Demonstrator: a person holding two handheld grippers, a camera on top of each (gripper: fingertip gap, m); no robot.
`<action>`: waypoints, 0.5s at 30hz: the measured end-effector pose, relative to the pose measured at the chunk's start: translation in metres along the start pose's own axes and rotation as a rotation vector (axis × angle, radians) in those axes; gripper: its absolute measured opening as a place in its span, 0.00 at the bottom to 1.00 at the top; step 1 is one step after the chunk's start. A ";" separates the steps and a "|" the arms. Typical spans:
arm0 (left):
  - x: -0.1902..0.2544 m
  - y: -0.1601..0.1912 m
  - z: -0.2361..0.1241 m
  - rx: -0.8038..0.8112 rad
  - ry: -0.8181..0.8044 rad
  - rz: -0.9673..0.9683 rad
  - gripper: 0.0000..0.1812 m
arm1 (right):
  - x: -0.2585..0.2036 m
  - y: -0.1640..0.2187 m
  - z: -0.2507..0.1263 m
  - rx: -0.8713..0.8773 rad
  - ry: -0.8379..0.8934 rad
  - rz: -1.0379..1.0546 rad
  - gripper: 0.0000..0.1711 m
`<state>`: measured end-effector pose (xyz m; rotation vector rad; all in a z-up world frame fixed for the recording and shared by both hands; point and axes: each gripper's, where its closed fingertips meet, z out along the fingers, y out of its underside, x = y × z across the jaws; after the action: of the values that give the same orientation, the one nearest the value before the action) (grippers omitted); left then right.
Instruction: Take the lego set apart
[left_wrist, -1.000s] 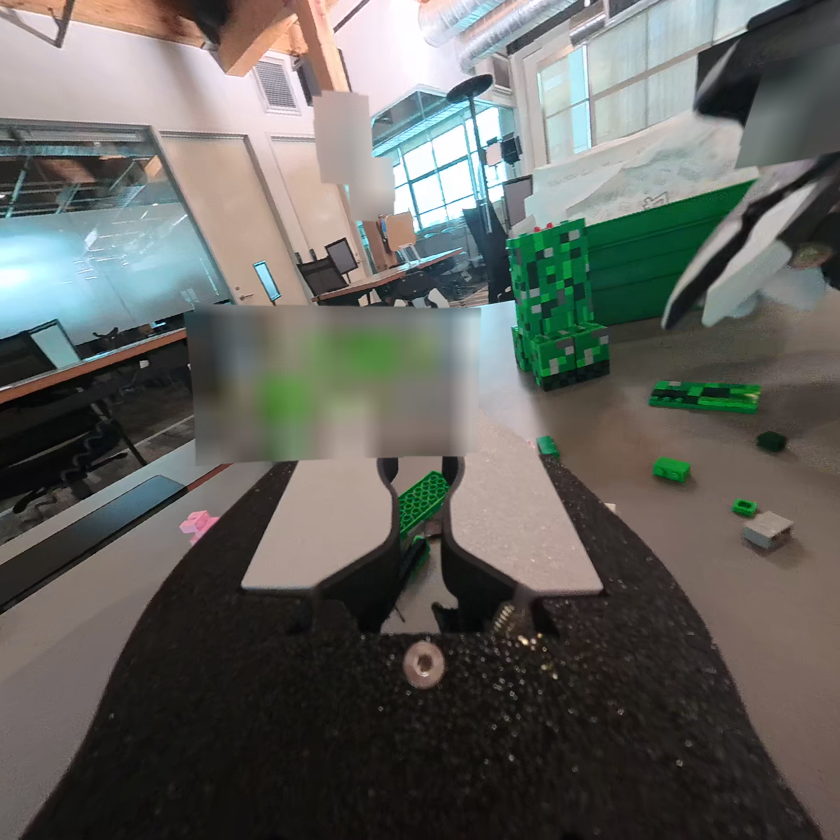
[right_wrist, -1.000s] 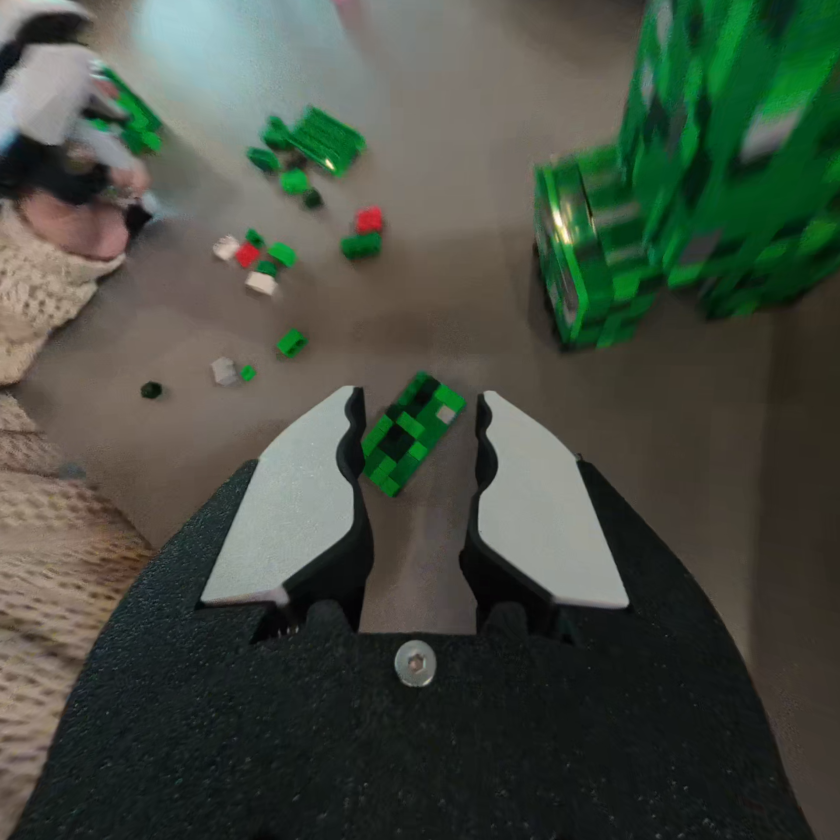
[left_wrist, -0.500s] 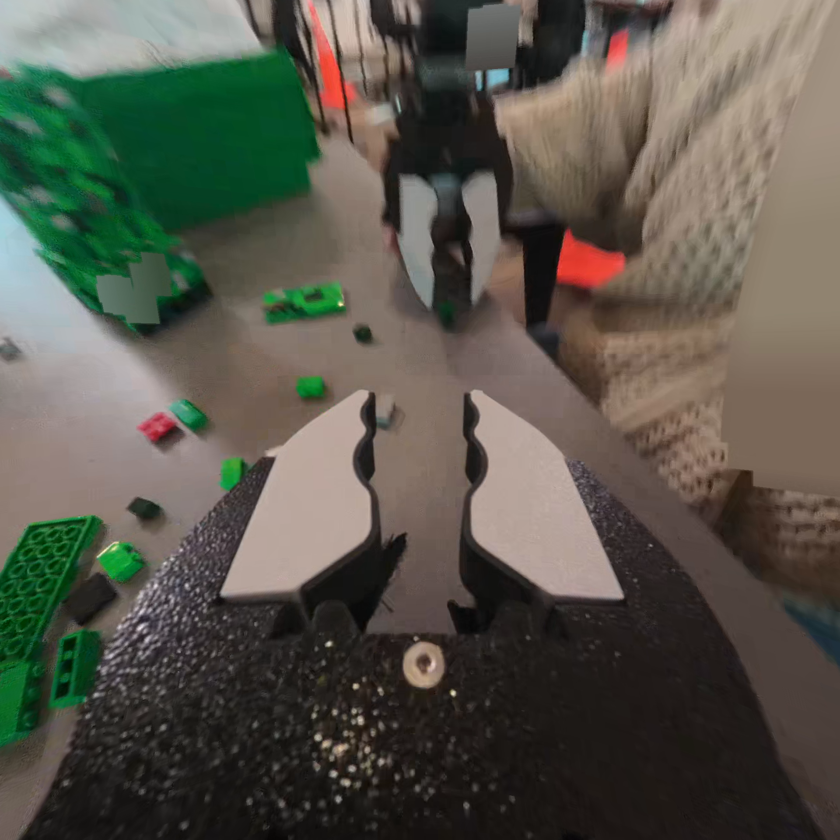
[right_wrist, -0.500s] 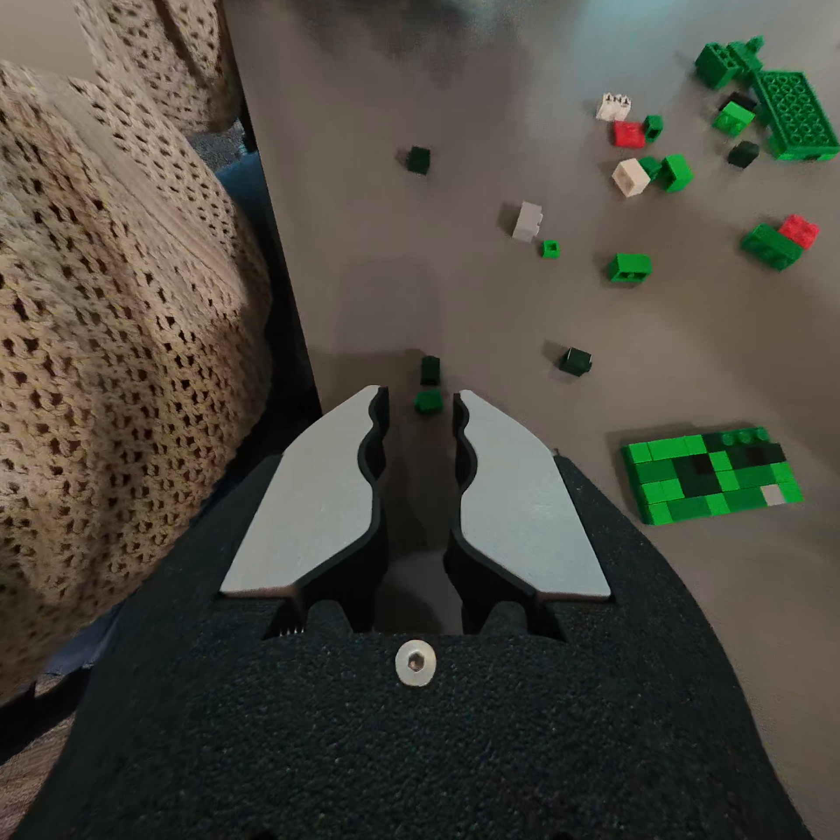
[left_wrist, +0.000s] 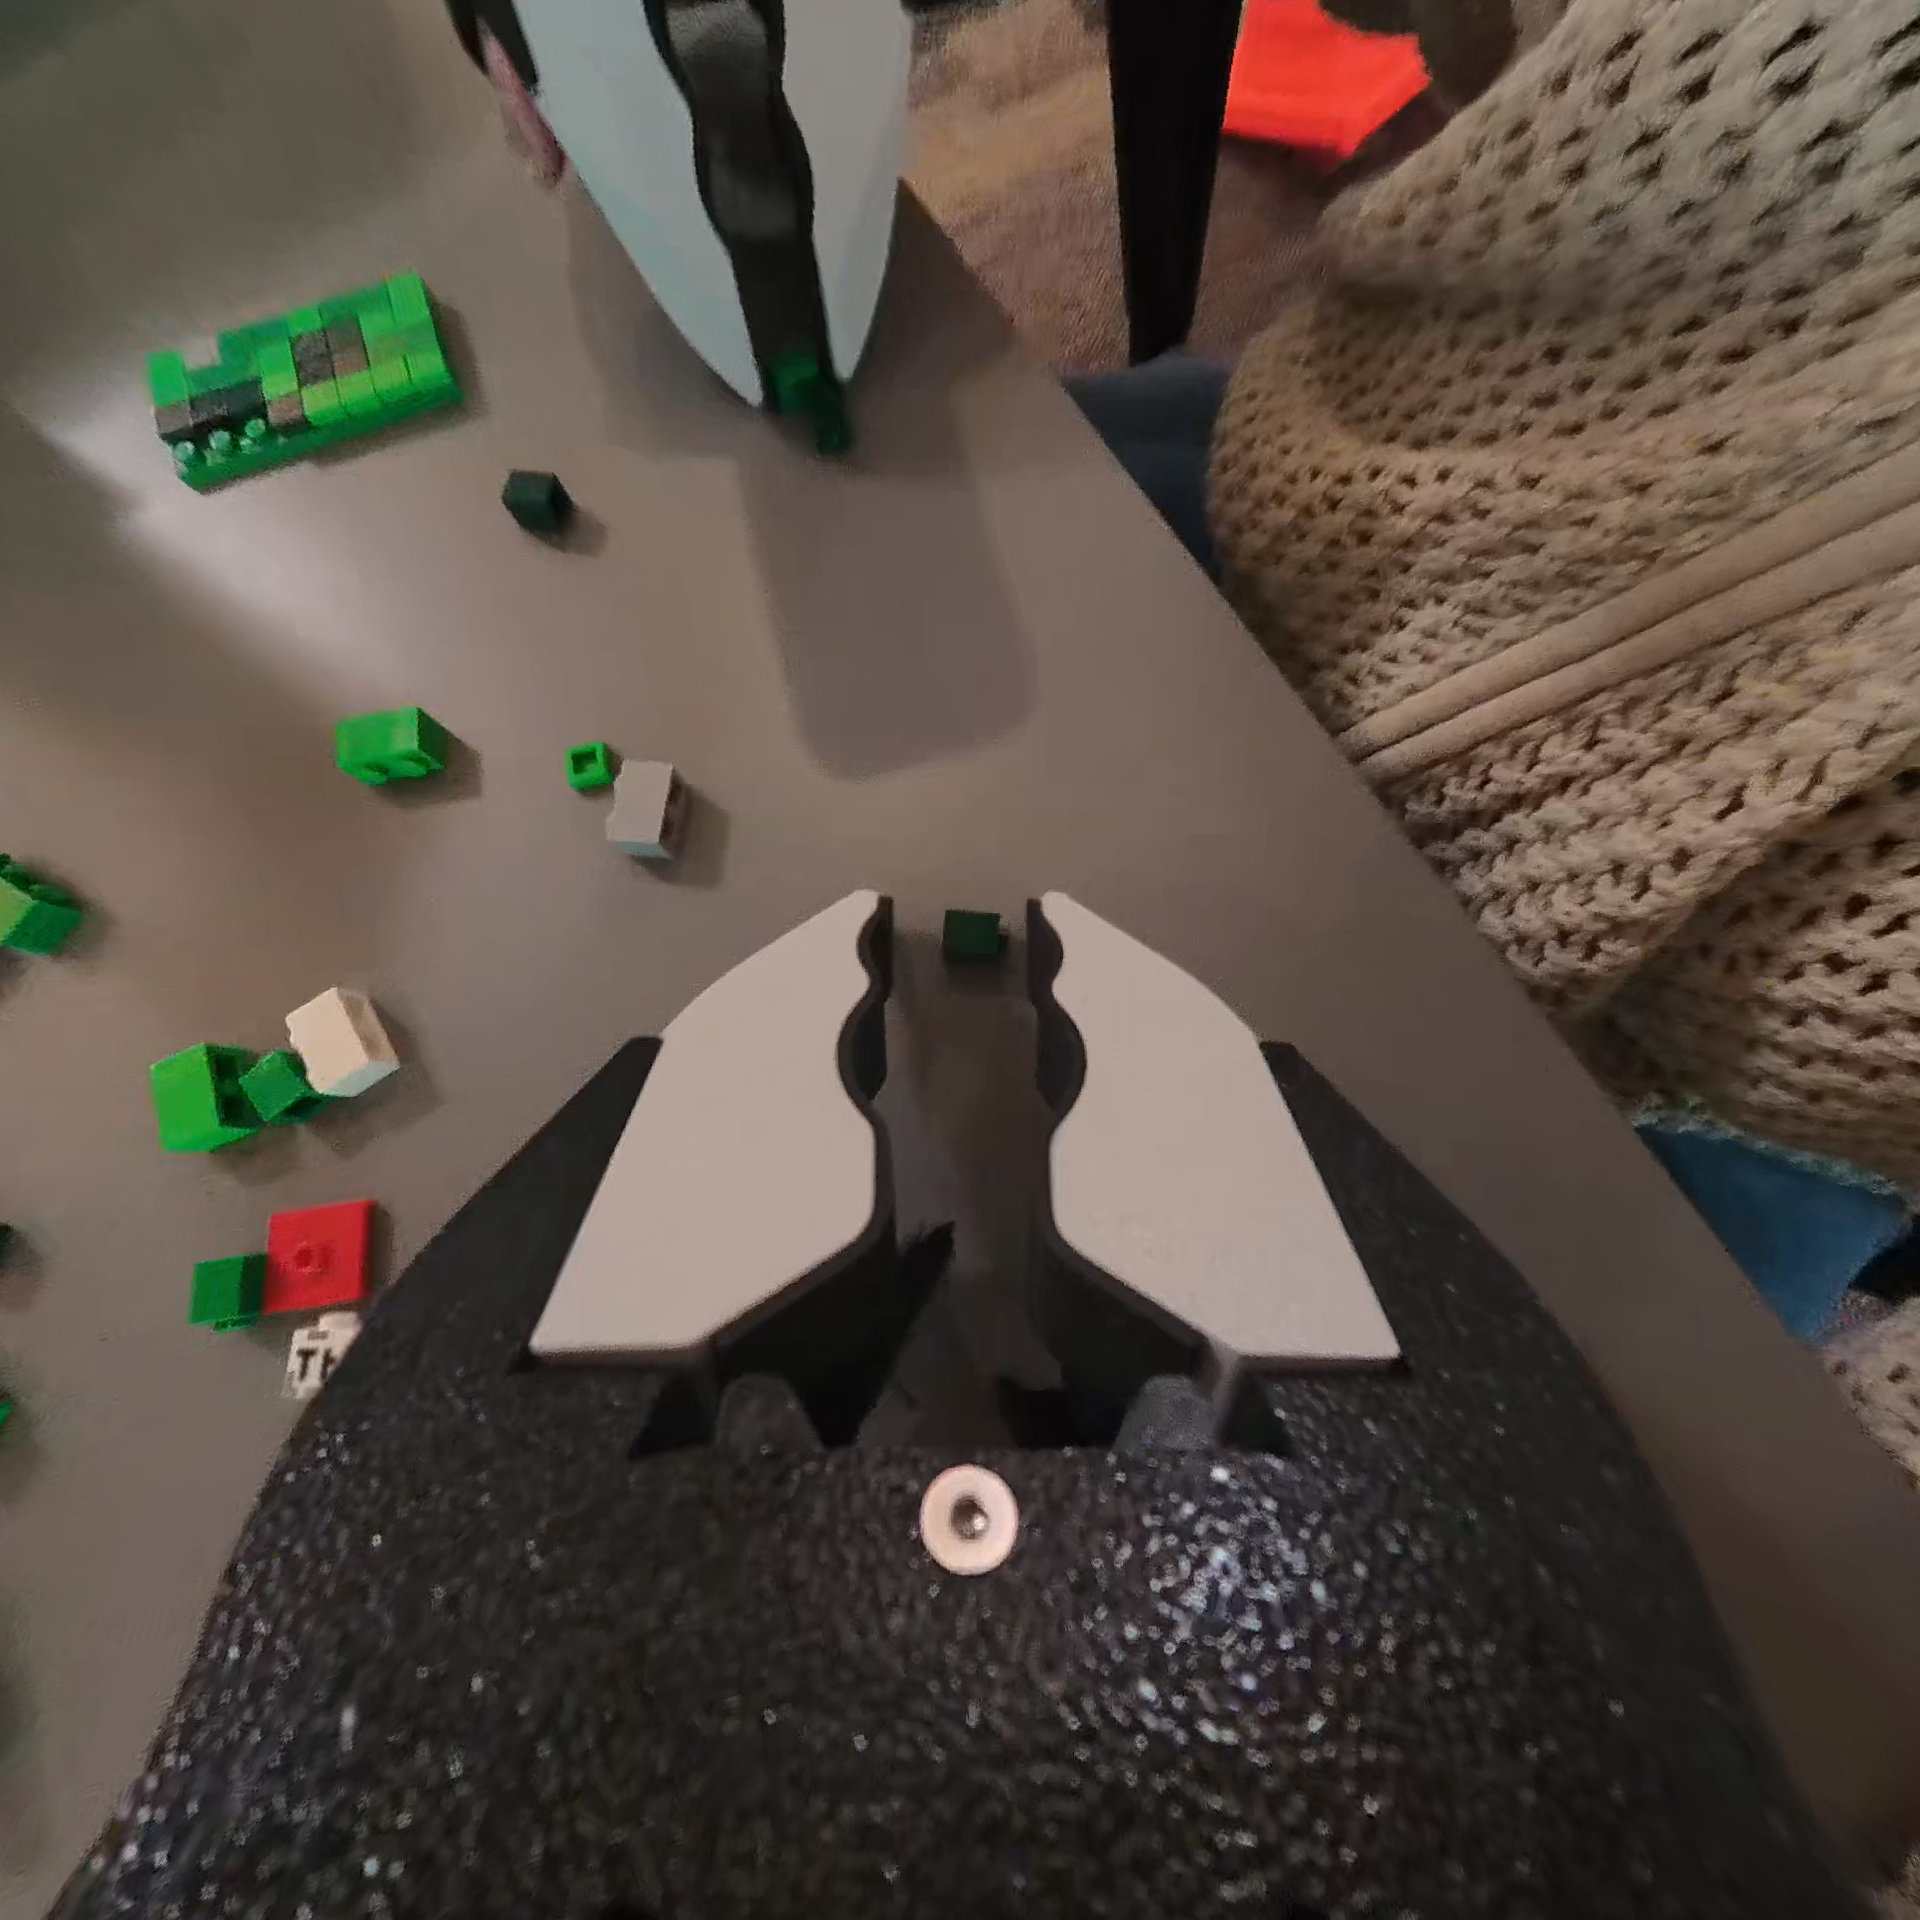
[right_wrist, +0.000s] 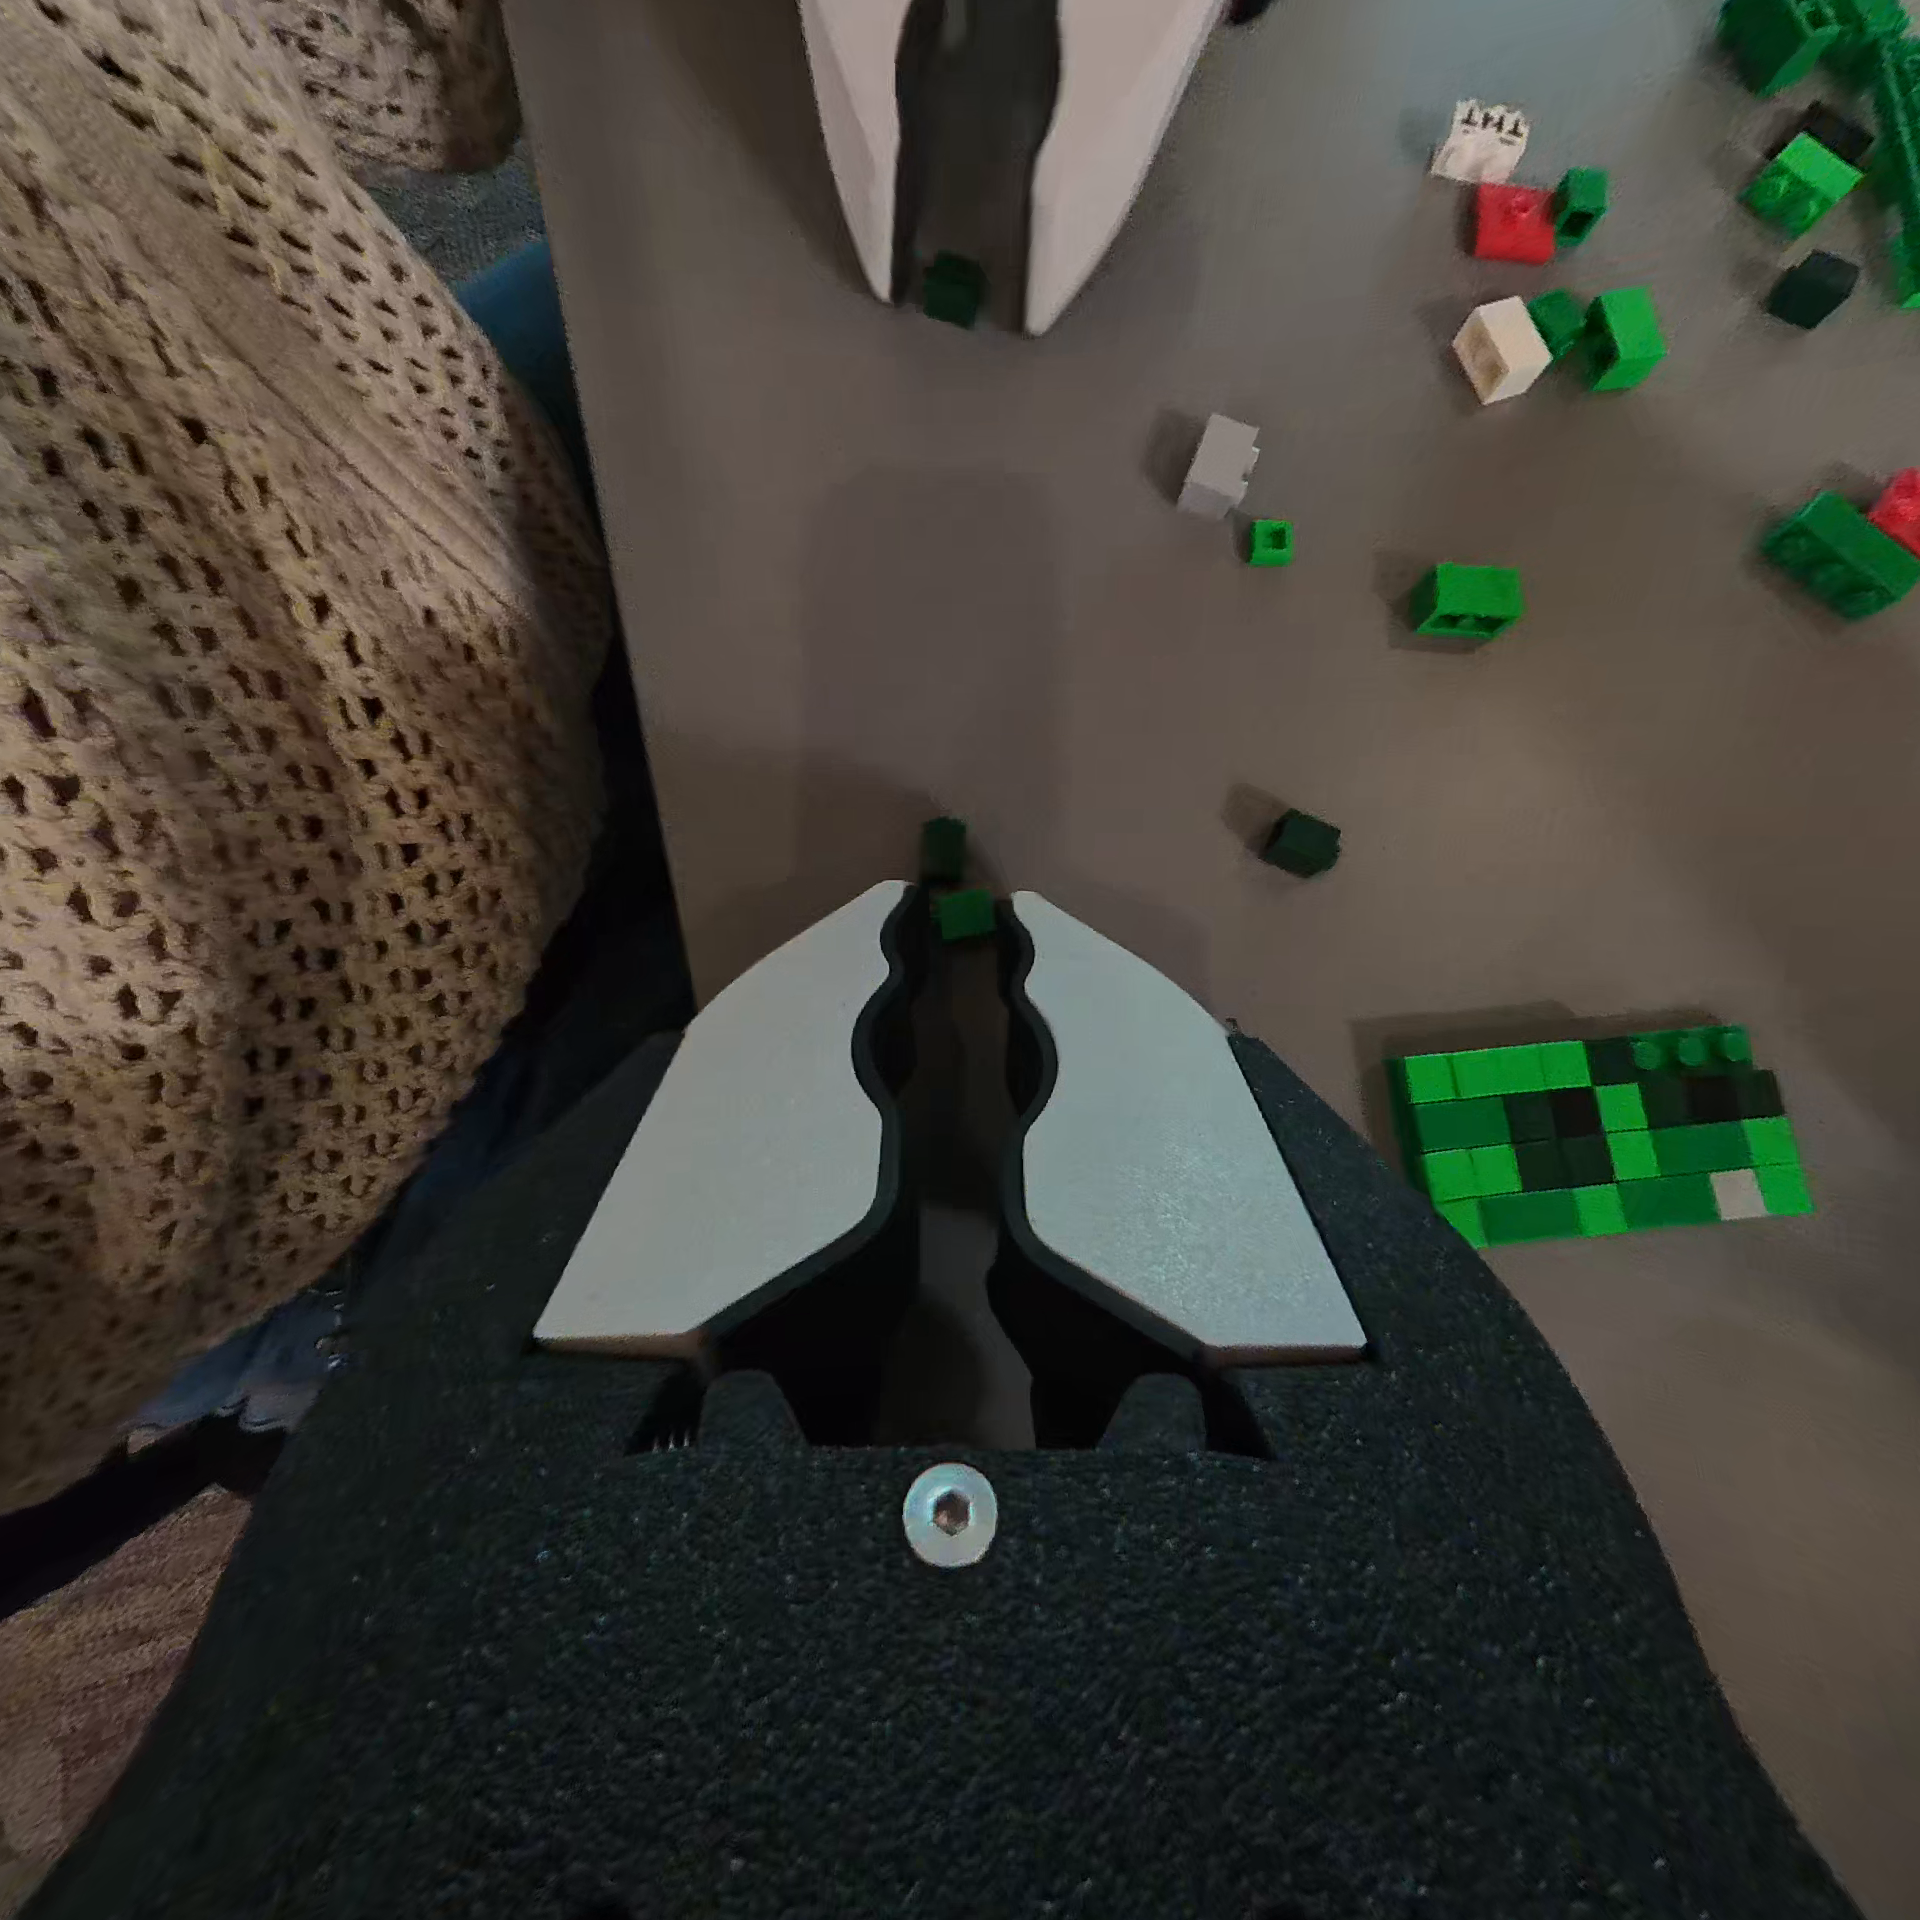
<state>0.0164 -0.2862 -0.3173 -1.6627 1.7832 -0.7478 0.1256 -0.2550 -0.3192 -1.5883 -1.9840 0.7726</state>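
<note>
My right gripper (right_wrist: 961, 899) is shut on a small bright green brick (right_wrist: 964, 914) with a dark green brick (right_wrist: 943, 840) stuck to its far end, low over the grey table near its edge. It also shows in the left wrist view (left_wrist: 800, 400). My left gripper (left_wrist: 958, 909) is open, its fingertips on either side of a small dark green brick (left_wrist: 971, 932) on the table without touching it. It also shows in the right wrist view (right_wrist: 966, 301). A flat green pixel-pattern panel (right_wrist: 1600, 1138) lies on the table beside the right gripper.
Loose green, red, white and grey bricks (left_wrist: 644, 810) are scattered over the table (left_wrist: 904, 644). The table edge runs close beside both grippers. A person's knitted beige sweater (right_wrist: 260, 623) is just past that edge. One gripper's finger ends stand about 12 cm off the other's.
The left gripper let go of a green plate, opened and swung down over the dark green brick. The right gripper left the green panel and shut on the small green brick near the edge.
</note>
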 end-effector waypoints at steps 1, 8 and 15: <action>-0.001 0.001 0.001 -0.003 -0.001 -0.005 0.11 | 0.005 -0.003 0.000 0.005 0.015 -0.005 0.07; -0.028 0.008 -0.007 -0.024 -0.168 -0.014 0.06 | 0.080 -0.040 0.020 0.027 0.251 0.003 0.07; -0.069 0.030 -0.029 -0.016 -0.364 -0.177 0.06 | 0.102 -0.060 0.024 0.080 0.213 -0.011 0.13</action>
<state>-0.0213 -0.2149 -0.3175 -1.8483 1.4067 -0.4657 0.0454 -0.1682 -0.2932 -1.5435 -1.7868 0.6413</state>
